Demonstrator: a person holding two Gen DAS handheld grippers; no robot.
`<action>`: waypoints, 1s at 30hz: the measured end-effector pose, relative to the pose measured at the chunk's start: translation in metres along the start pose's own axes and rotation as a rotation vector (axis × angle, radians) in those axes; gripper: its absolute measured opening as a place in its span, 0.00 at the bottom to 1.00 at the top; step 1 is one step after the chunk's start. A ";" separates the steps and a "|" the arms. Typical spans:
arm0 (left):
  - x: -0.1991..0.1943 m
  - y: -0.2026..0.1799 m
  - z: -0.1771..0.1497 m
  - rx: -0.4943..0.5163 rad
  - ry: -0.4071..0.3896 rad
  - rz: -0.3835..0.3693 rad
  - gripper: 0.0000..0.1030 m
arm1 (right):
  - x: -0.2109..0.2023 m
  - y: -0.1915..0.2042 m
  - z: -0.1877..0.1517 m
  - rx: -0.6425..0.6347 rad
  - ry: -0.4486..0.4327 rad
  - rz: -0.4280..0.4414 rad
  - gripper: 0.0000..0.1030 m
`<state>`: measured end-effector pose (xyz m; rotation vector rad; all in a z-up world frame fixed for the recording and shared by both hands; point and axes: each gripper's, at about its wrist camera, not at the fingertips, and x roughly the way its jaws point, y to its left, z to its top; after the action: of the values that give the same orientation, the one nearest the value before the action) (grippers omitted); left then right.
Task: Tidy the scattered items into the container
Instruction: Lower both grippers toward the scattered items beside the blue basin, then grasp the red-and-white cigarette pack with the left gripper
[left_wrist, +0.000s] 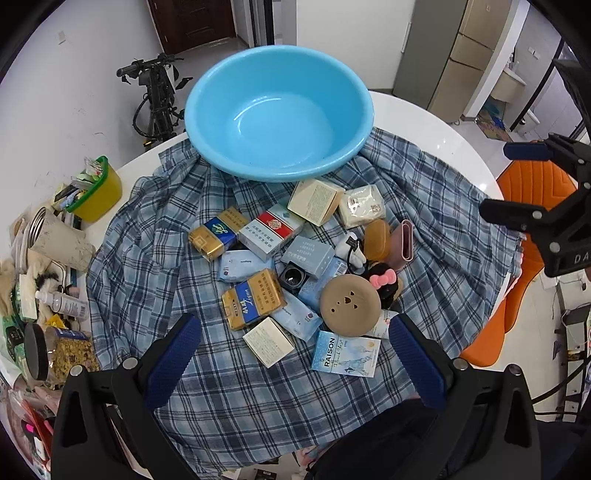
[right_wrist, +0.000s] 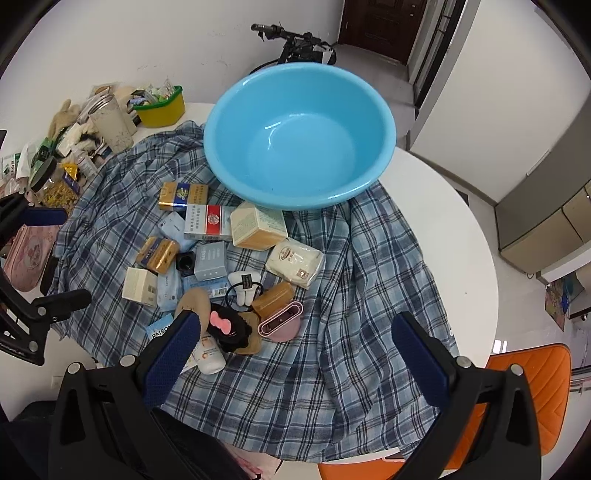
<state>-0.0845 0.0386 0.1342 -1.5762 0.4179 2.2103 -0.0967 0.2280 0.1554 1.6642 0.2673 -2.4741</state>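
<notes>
Since the blue basin (left_wrist: 277, 110) sits empty, nothing's tidied yet. The left gripper (left_wrist: 295, 354) hovers wide open in front of it over the pile of boxes (left_wrist: 280, 266); the right gripper (right_wrist: 295, 354) gapes empty too. Next: drop onto one box and pinch.

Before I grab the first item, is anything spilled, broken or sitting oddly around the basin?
Nothing looks spilled or broken. The blue basin is upright and empty on the rumpled plaid cloth. The boxes and packets lie jumbled and overlapping; the round tan case rests tilted on top of others.
</notes>
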 end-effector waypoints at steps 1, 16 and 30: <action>0.004 0.000 0.001 0.003 0.005 0.002 1.00 | 0.002 -0.001 0.000 0.000 0.001 0.002 1.00; 0.083 0.019 0.035 -0.014 0.073 -0.028 1.00 | 0.073 -0.013 0.014 0.000 0.086 0.066 1.00; 0.147 0.047 0.058 -0.013 0.132 -0.022 1.00 | 0.136 -0.015 0.033 -0.058 0.147 0.039 1.00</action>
<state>-0.1981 0.0445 0.0141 -1.7308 0.4226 2.1041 -0.1806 0.2319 0.0426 1.8119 0.3172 -2.2970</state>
